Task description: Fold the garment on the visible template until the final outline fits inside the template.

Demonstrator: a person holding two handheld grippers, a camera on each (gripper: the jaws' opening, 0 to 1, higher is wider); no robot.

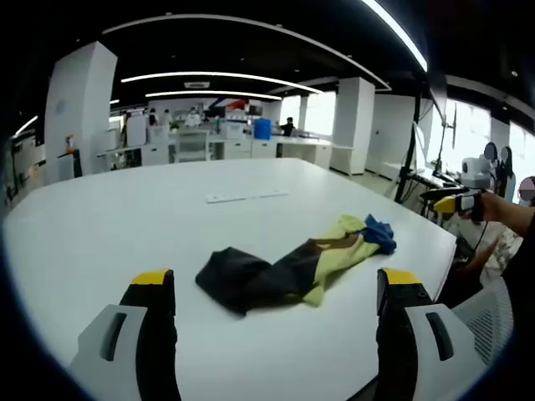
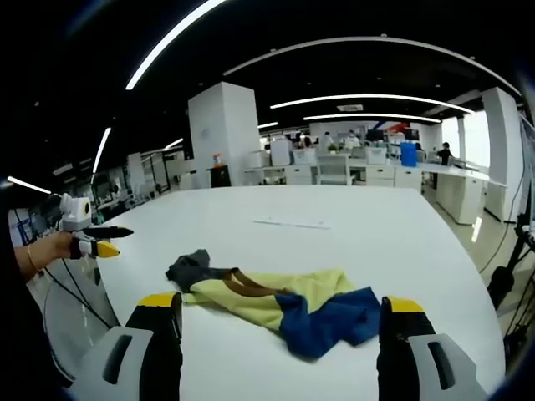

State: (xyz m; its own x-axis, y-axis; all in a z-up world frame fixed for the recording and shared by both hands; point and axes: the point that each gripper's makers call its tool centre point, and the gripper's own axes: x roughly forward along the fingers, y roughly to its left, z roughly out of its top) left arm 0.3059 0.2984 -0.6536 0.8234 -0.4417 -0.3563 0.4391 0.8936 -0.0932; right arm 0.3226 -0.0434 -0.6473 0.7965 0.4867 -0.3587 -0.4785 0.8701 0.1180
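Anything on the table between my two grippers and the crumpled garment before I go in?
Nothing visible. In both views bare white table lies between the open jaws and the garment. The only other item, a flat white strip, lies beyond the garment.

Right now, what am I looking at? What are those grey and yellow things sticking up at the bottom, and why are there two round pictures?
A person holds a pinching tool, called a gripper, in each hand. Each gripper carries its own camera, so you get two pictures of the same table from opposite sides. The grey prongs with yellow tips are the jaws. The left gripper and the right gripper both stand wide open, holding nothing. On the big white table lies a crumpled garment in black, yellow and blue, waiting to be folded. Farther back lies a thin white strip. In the left gripper view you can see the other gripper at the right edge, in the person's hand.
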